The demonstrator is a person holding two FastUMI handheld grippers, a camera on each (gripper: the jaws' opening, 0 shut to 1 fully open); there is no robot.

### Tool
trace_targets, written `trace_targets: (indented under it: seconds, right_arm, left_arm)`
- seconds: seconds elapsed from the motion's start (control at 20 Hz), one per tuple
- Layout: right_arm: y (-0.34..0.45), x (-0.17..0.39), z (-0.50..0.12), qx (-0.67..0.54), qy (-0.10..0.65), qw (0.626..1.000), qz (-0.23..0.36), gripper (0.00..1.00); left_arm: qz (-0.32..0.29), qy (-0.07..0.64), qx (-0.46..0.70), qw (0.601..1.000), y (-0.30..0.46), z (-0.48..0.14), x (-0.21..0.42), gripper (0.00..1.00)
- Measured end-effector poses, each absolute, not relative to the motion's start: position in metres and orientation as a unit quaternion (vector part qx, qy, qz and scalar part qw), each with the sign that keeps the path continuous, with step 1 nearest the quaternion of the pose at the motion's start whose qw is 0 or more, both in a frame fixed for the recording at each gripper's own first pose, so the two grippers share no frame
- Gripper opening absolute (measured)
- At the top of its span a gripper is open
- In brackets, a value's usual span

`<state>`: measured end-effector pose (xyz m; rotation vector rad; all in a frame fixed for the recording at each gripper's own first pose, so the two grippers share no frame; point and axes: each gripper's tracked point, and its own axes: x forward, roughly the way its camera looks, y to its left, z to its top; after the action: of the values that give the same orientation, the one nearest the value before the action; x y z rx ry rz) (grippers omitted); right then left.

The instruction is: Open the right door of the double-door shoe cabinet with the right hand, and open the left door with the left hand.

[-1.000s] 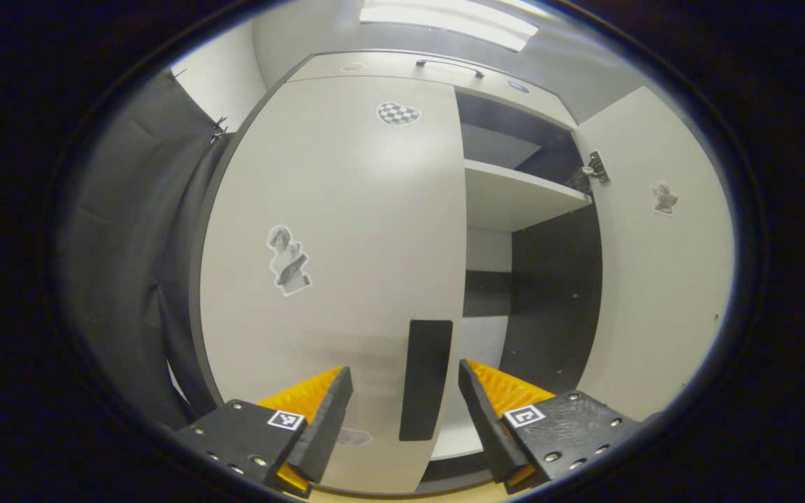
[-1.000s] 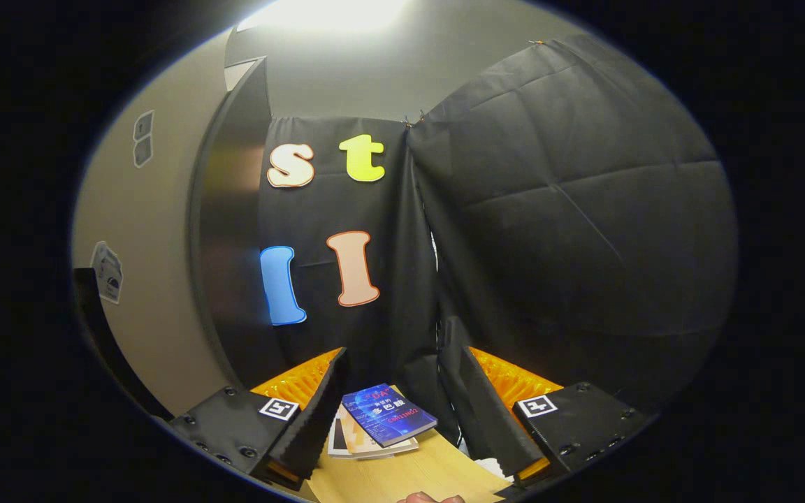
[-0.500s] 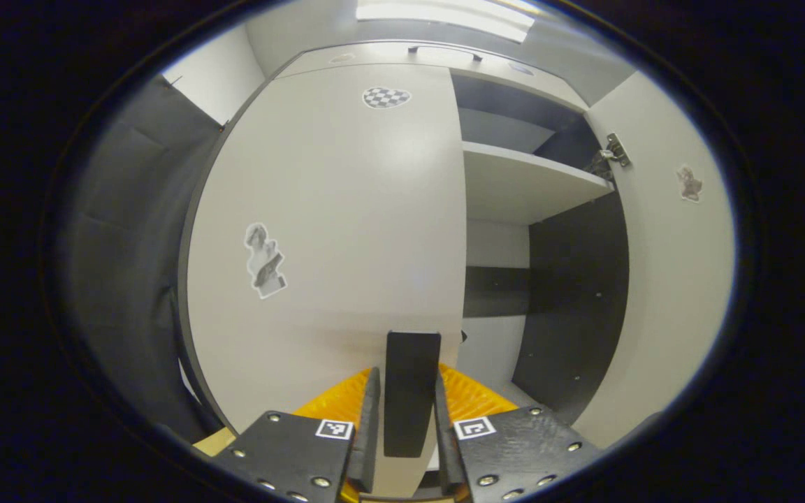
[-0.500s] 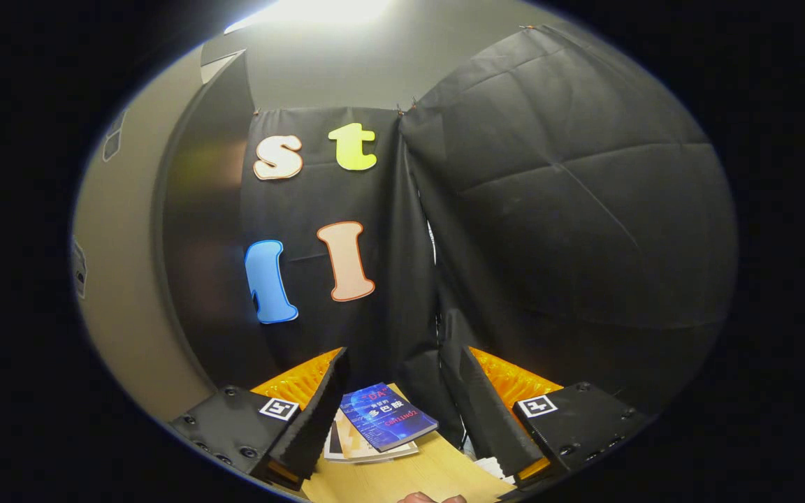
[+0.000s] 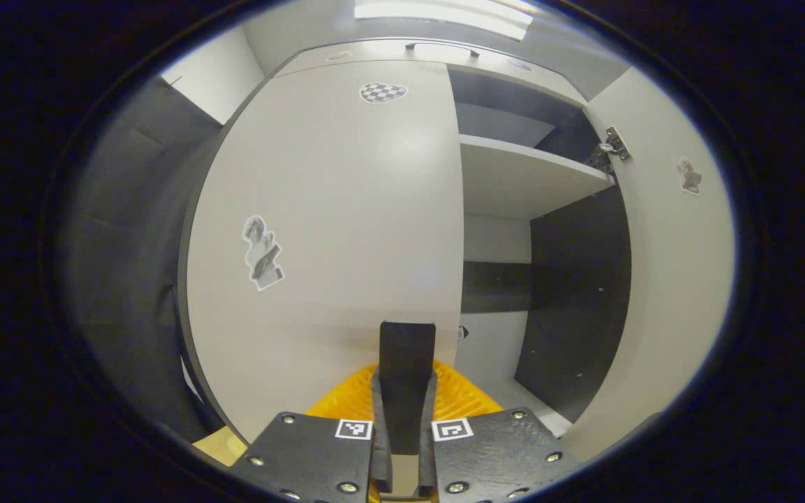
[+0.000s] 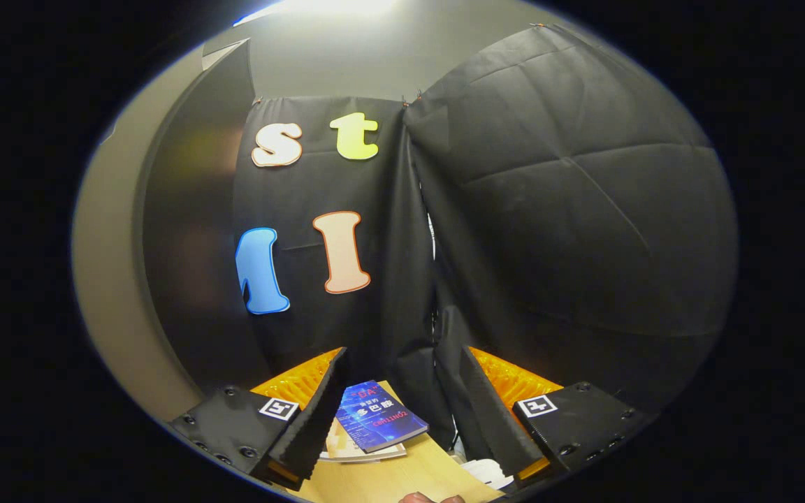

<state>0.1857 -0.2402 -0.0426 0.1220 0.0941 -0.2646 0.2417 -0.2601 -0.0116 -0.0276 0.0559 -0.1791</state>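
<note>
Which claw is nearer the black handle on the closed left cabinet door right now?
Left. The left claw is shut on the black rectangular handle of the closed white left door. The right claw is open, facing the booth's black cloth wall above a blue book.

my left gripper (image 5: 402, 419) points straight ahead and level, its jaws drawn in close with both fingers (image 5: 380, 447) pressed on the sides of the door handle (image 5: 407, 363) that stands upright between them. my right gripper (image 6: 392, 412) is held apart, angled slightly down, its jaws spread wide with nothing between the fingers (image 6: 312, 419). a bit of my hand (image 6: 432, 497) shows at the bottom edge.
</note>
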Motion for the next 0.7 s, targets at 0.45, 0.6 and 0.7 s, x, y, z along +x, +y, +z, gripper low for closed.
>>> trace_targets:
  seconds: [0.45,0.6,0.7]
  right_arm:
    - [-0.235,0.167,-0.044,0.054,0.047,0.989,-0.132,0.98]
    - [-0.232,0.153,-0.038,0.063,0.042,0.988,-0.135,0.98]
    - [-0.232,0.143,-0.034,0.064,0.036,0.987,-0.139,0.98]
  left_arm:
    - [-0.111,0.028,-0.024,0.993,-0.256,-0.013,0.237,0.08]
    - [-0.123,0.030,-0.033,0.991,-0.254,-0.014,0.233,0.08]
    - [-0.132,0.030,-0.034,0.990,-0.253,-0.014,0.231,0.08]
